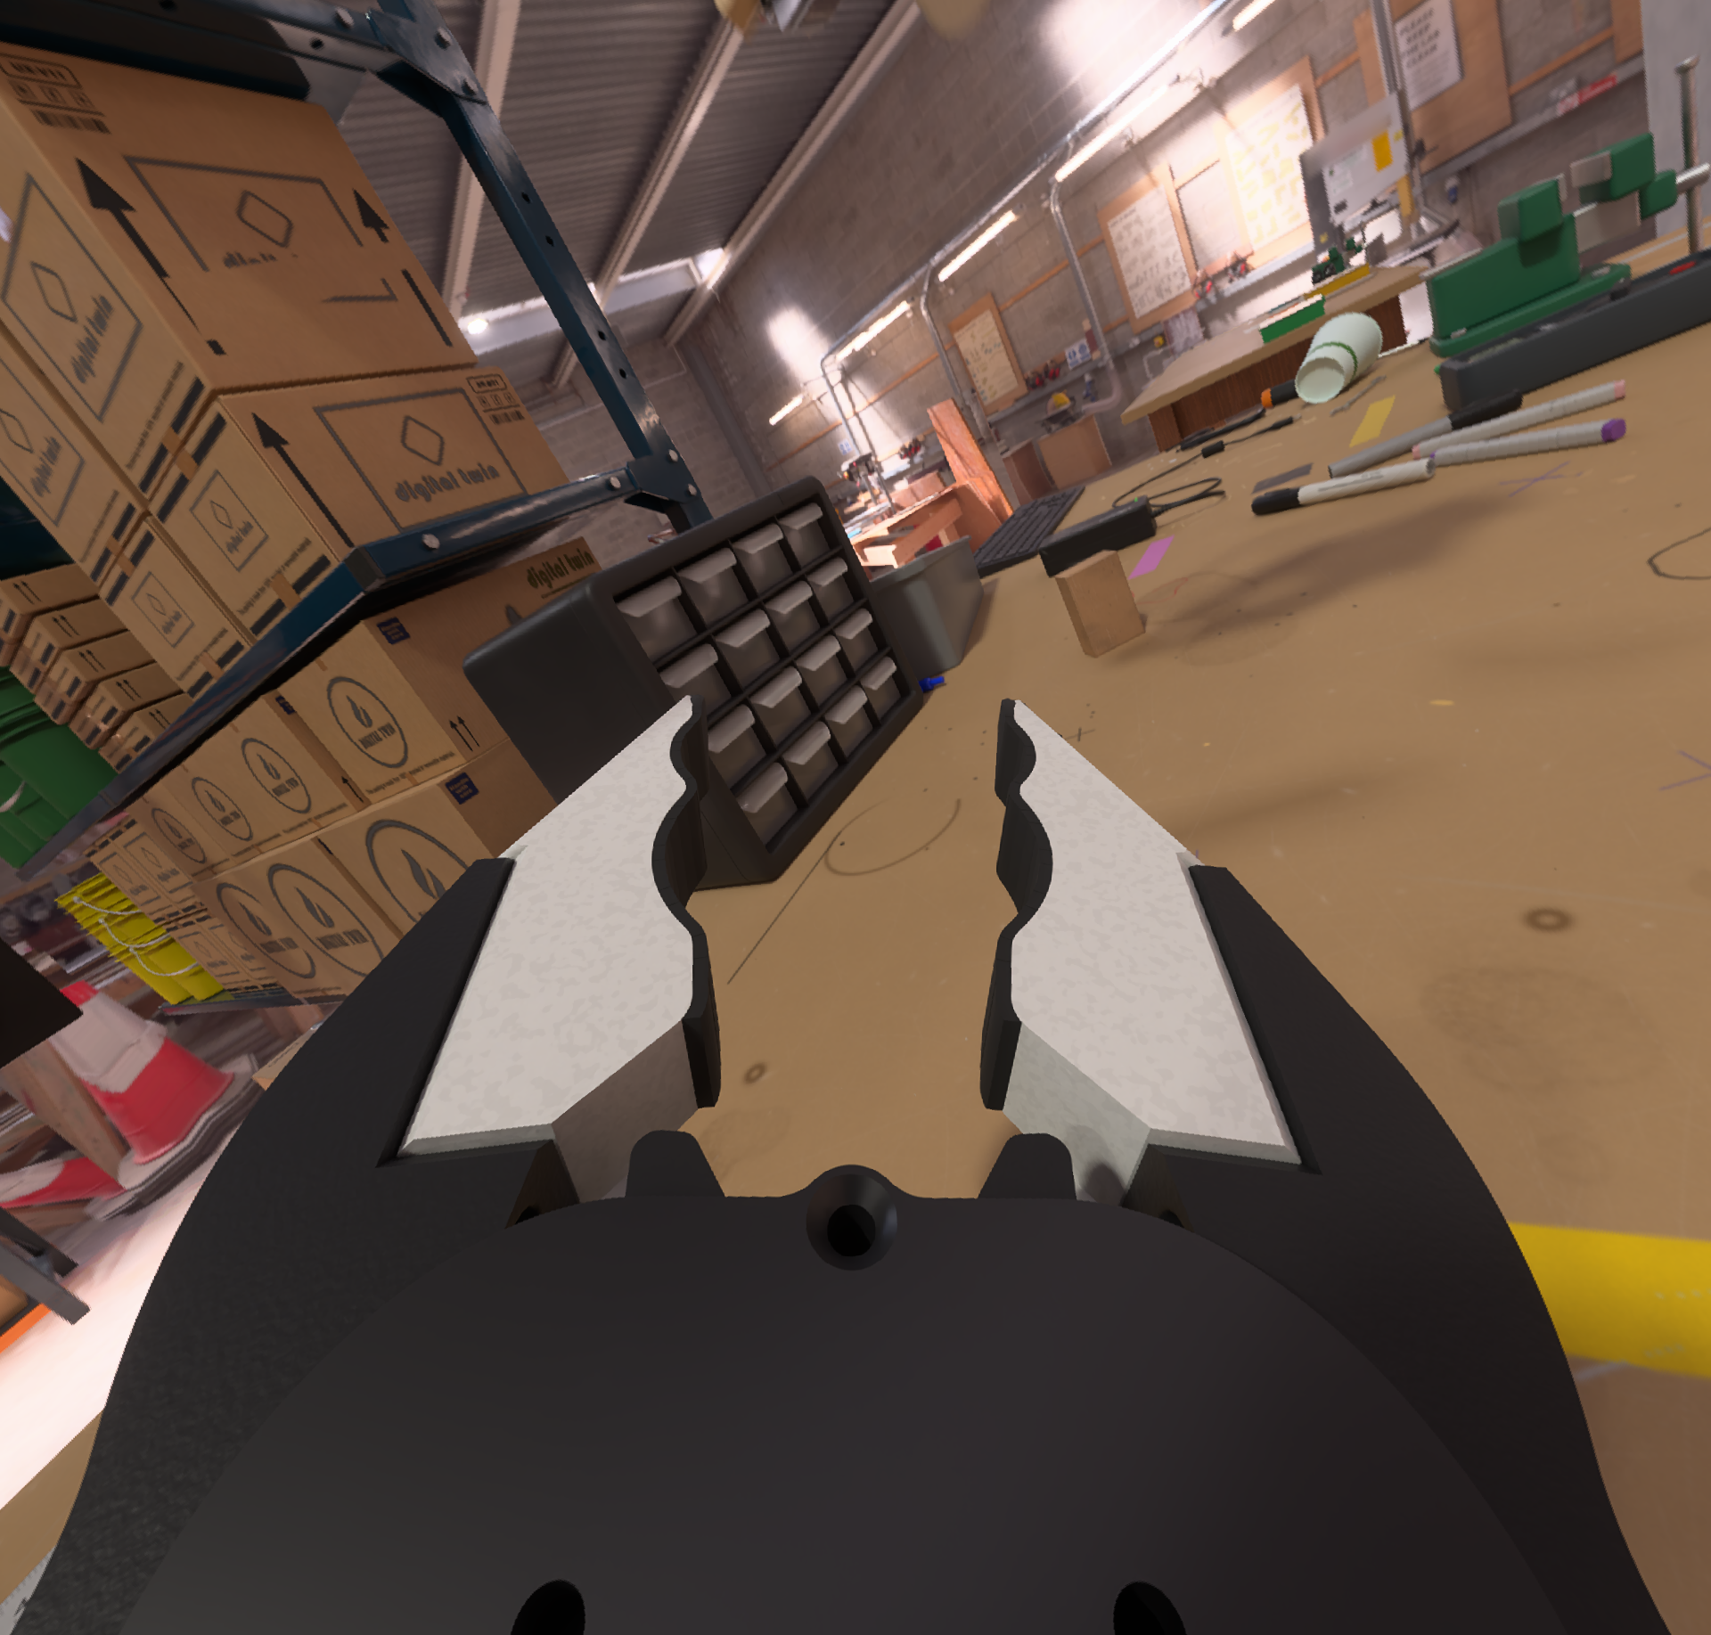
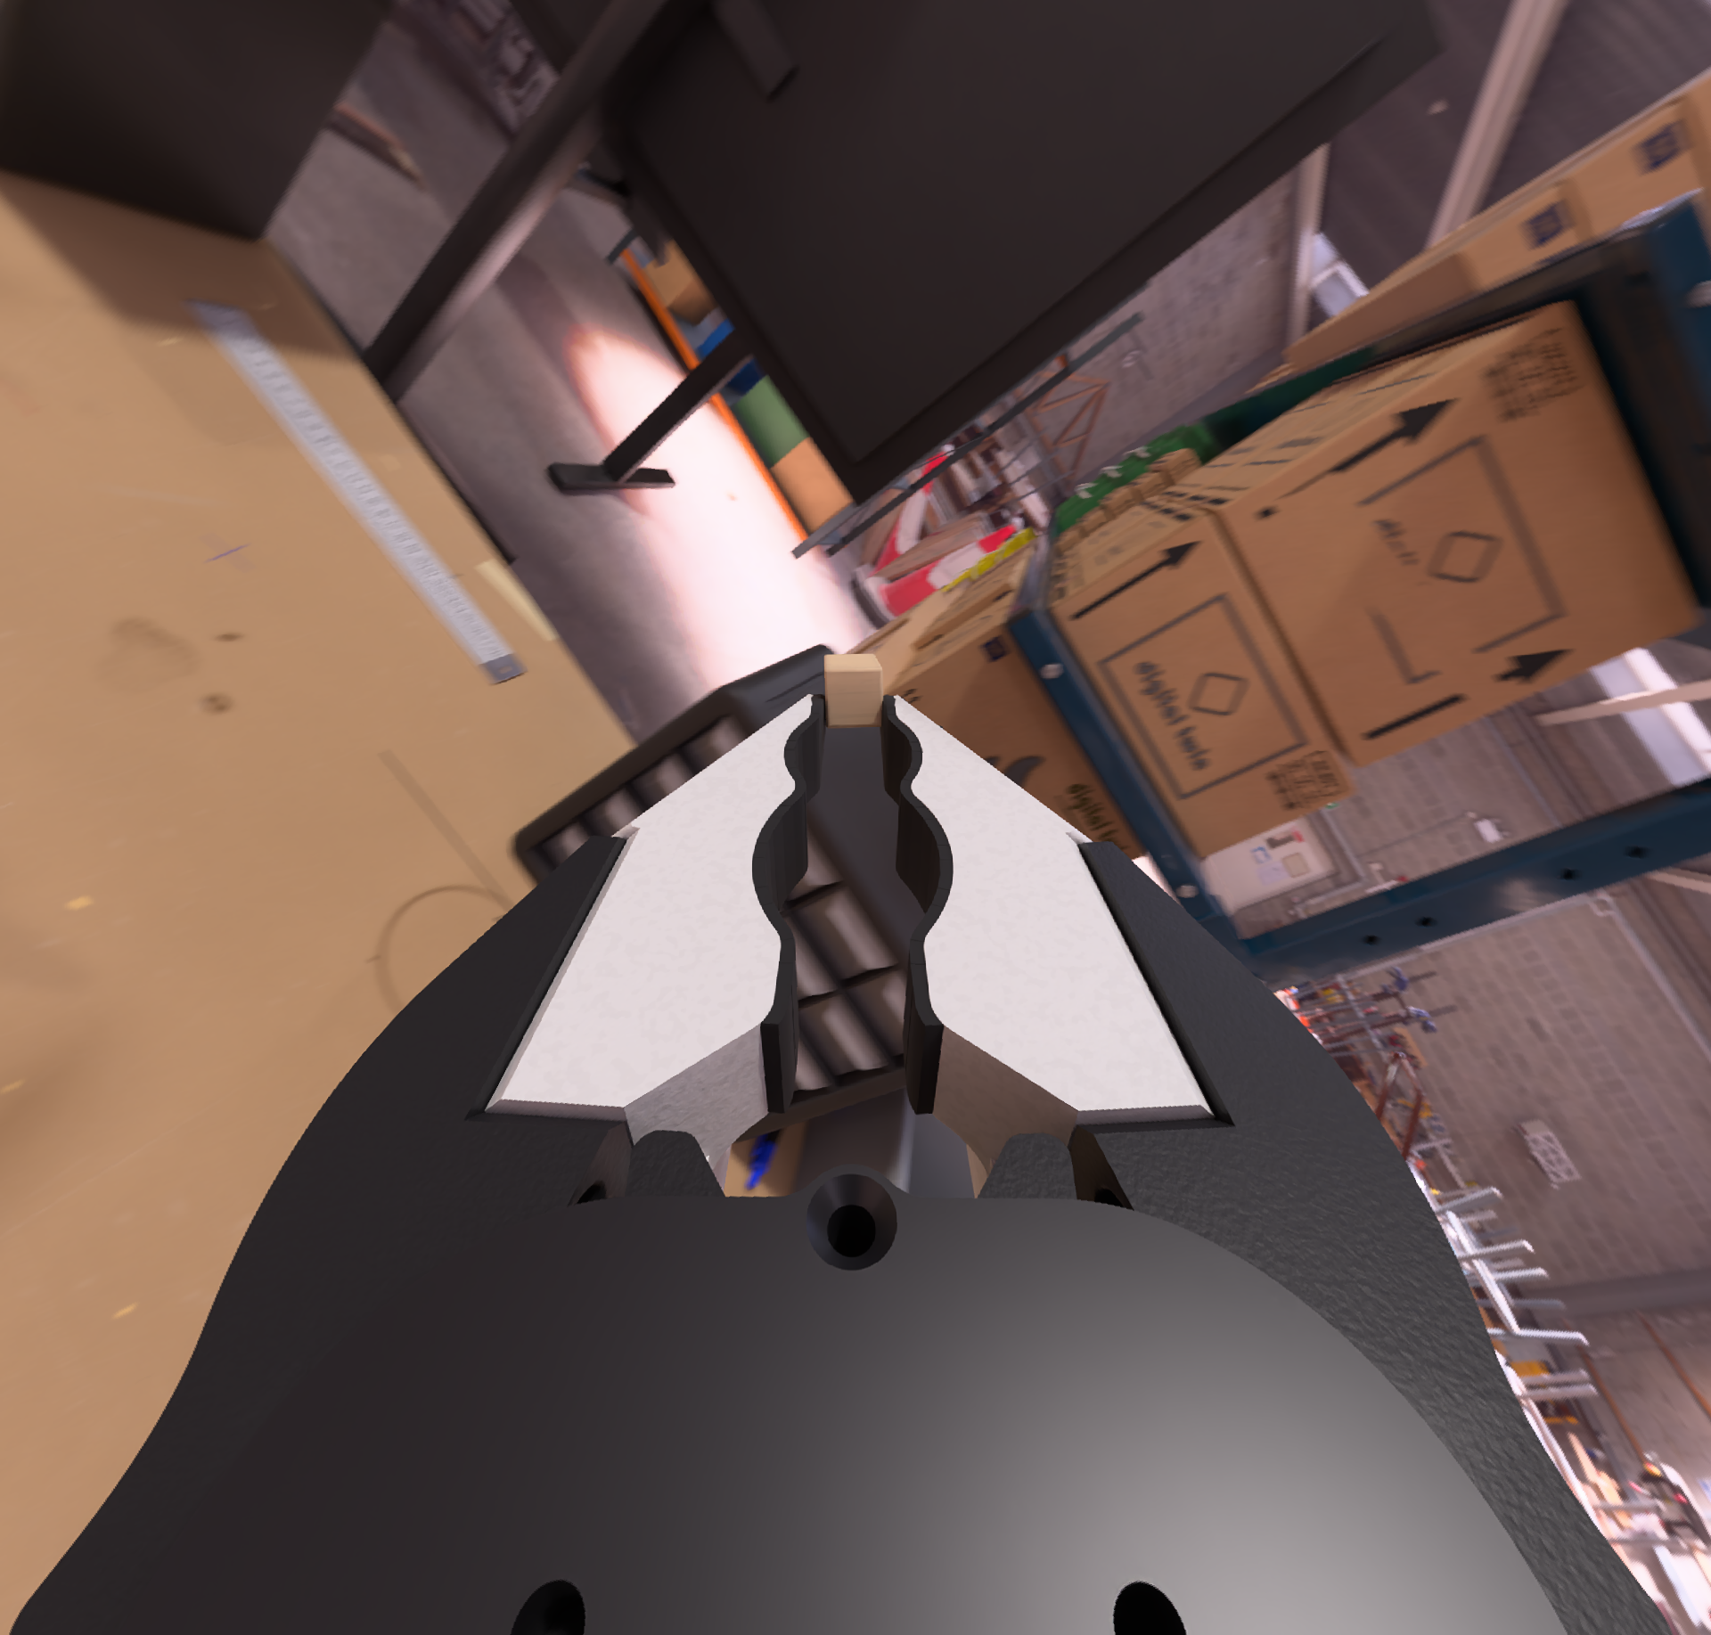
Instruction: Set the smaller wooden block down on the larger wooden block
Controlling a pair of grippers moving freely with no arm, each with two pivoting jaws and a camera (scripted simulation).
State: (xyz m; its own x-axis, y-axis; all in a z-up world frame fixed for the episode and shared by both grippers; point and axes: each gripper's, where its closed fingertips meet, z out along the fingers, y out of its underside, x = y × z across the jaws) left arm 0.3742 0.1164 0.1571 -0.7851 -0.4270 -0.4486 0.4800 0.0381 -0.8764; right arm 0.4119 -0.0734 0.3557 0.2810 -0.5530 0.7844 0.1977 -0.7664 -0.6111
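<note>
pale wood shows at the very tips of the right gripper [image 2: 853, 711]: the smaller wooden block [image 2: 853, 688] is pinched between its two fingers, most of it poking out beyond them, so the hold is shallow. the view past it is steeply tilted, with the black drawer cabinet [image 2: 704, 757] beneath and behind the fingers, the bench top [image 2: 185, 619] to one side and cardboard boxes [image 2: 1389, 619] on blue racking to the other. the larger wooden block does not appear in this view.

from the left wrist view, the larger wooden block [image 1: 1100, 603] stands on the bench top [image 1: 1296, 850], well beyond the left gripper [image 1: 847, 711], close to a black power brick [image 1: 1097, 533] and its cable, with the cabinet [image 1: 741, 665] to its left. the left gripper's fingers are spread apart with nothing between them. high in that view another gripper with a pale piece at its tip is partly cut off; it looks like the right one carrying its load, though i cannot be sure.

the step in hand, as i judge it, is the carry. to do it well, bring the right gripper round until the big block sits in its own view, level the small block's underside, descend straight and slowly onto the middle of the top face, and part the fingers only once wood rests on wood. a tip grip like this may let the piece twist, so avoid quick swings.
</note>
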